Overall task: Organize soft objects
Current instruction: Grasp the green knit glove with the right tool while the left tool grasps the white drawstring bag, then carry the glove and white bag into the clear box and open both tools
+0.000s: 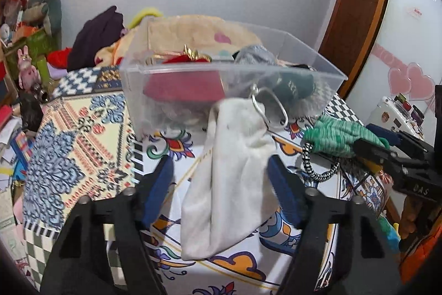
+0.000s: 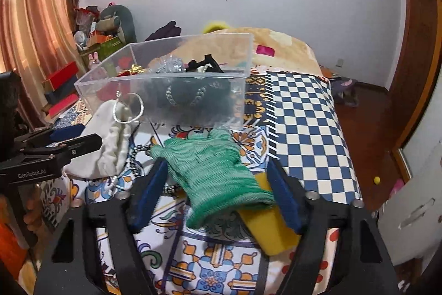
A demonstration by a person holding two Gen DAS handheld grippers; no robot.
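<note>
The white cloth pouch point(image 1: 229, 179) lies on the patterned bedspread point(image 1: 83, 134) between the wide-open left gripper point(image 1: 221, 190) fingers, near the clear bin point(image 1: 221, 73). The green knit glove point(image 2: 218, 179) lies between the right gripper point(image 2: 218, 192) fingers, also spread wide, over a yellow sponge point(image 2: 270, 228).

A white pouch point(image 1: 229, 184), a green glove point(image 2: 218, 173) and a yellow sponge point(image 2: 272, 228) lie on a blue-and-white checked, floral bedspread point(image 2: 309, 129).
</note>
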